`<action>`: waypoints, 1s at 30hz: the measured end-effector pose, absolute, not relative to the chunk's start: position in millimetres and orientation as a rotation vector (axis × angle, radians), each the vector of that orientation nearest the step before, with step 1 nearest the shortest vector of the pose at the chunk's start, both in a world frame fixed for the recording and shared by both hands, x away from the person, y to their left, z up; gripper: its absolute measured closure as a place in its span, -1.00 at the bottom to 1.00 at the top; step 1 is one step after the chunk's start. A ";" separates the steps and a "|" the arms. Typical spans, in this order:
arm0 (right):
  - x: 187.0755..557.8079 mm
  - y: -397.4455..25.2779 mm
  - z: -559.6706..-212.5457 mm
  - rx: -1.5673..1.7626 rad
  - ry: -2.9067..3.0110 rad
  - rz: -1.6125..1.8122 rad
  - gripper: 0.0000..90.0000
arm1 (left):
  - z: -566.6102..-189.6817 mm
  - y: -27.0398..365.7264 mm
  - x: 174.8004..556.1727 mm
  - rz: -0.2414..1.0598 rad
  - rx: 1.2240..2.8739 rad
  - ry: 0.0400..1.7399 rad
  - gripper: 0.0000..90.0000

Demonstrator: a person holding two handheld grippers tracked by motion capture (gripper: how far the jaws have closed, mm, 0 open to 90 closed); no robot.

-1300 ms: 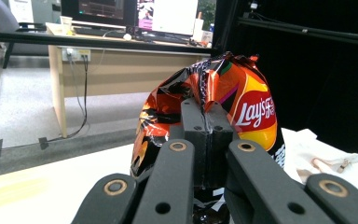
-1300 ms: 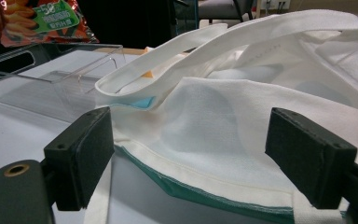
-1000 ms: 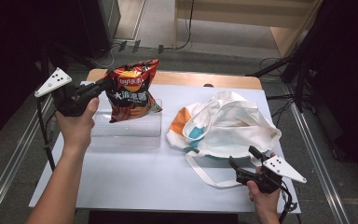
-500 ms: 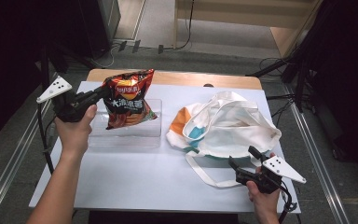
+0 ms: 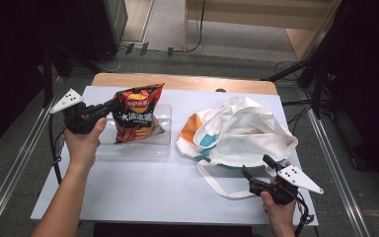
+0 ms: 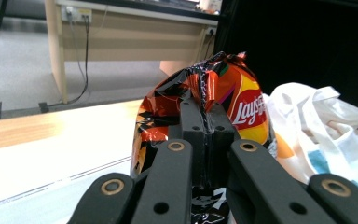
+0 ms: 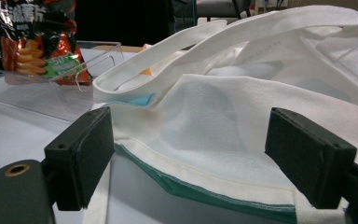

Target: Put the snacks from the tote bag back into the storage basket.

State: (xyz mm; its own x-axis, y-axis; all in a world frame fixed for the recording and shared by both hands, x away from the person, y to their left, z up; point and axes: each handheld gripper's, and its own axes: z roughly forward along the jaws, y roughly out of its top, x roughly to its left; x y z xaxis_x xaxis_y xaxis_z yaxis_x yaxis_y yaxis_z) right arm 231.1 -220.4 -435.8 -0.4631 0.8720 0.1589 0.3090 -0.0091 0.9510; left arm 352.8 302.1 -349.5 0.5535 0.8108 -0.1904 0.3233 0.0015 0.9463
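Spread across the white-covered table: a rumpled white canvas tote bag with orange and teal patches on the right half, mouth slack and folded over, one long handle looped toward the near edge. Left of it, just beside, a clear acrylic tray lying flat.

Held upright over that tray: a red and black foil bag of crisps, its lower end at or just above the tray floor — cannot tell whether touching. Clamped tight on the crimped top seam of that bag: the left gripper, jaws fully closed on the foil, as plain in the left gripper view.

Near the front right edge: the right gripper, jaws spread wide and holding nothing, aimed at the tote's lower hem with the cloth just ahead of the pads.

Probably mid-transfer: crisps lifted from the tray, bound for the tote. Next called for: seizing the tote's rim or handle with the right gripper to raise and open the mouth, then carrying the crisps rightward and lowering them in without crushing the foil.
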 end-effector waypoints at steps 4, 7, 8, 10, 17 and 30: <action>231.5 -221.5 -436.1 1.228 1.777 1.488 -0.64 | -353.3 296.8 357.0 0.566 1.611 1.003 0.99; 231.4 -221.6 -436.2 1.227 1.778 1.486 -0.64 | -355.1 296.4 360.2 0.590 1.601 1.030 0.91; 231.4 -221.7 -436.3 1.225 1.779 1.486 -0.64 | -355.5 297.2 361.7 0.591 1.583 1.047 0.79; 231.3 -221.7 -436.2 1.226 1.778 1.486 -0.64 | -354.8 299.2 363.2 0.589 1.551 1.066 0.63; 231.7 -222.0 -436.1 1.227 1.776 1.485 -0.64 | -351.3 299.0 359.1 0.620 1.534 1.107 0.45; 232.0 -222.6 -437.0 1.239 1.774 1.481 -0.64 | -364.6 303.8 339.4 0.617 1.515 1.273 -0.10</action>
State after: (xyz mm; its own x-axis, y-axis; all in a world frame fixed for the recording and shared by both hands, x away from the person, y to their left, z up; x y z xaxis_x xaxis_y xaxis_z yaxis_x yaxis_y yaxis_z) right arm 232.0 -222.6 -437.0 -0.4513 0.8775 0.1624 0.3167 -0.0127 0.9484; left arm 339.4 303.8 -364.6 0.3101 0.9258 -0.2162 0.4038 0.0776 0.9116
